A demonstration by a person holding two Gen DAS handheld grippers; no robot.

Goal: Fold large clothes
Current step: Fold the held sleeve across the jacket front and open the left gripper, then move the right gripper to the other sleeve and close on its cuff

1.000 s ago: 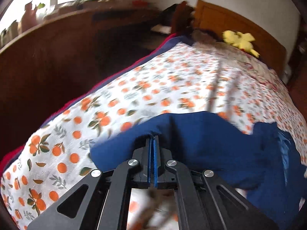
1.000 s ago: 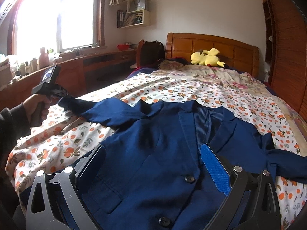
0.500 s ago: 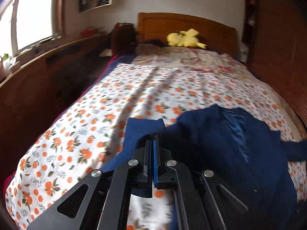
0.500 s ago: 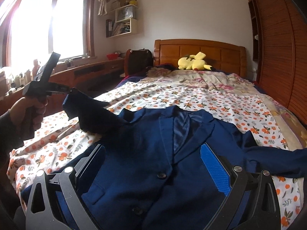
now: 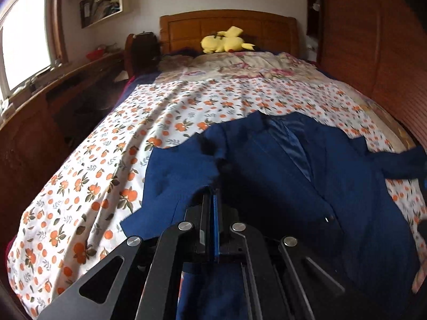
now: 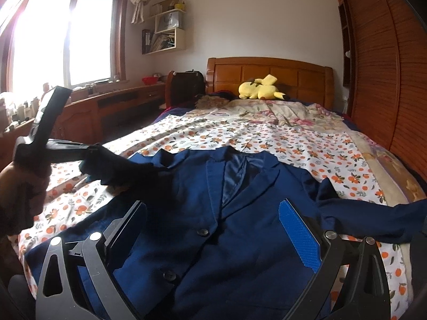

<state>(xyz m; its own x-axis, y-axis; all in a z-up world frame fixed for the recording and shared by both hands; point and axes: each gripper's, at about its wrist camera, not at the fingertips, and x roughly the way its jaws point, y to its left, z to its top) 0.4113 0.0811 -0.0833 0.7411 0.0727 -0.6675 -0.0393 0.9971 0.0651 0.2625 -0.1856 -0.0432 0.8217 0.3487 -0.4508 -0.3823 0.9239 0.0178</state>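
I am pinching the blue jacket's sleeve with my left gripper near the bed's left edge; my right gripper is hanging wide apart, holding nothing.

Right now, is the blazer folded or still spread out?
Mostly spread: the navy blazer lies front-up and buttoned on the bed. Only one sleeve is lifted, pinched in the left gripper; the right gripper is open above it.

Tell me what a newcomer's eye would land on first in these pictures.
First, the navy blazer spread face-up across the near end of the bed, buttons showing. The left tool is shut on the blazer's sleeve and holds it lifted at the left edge, while the right tool hovers open over the front. Far off, a yellow plush toy lies by the wooden headboard.
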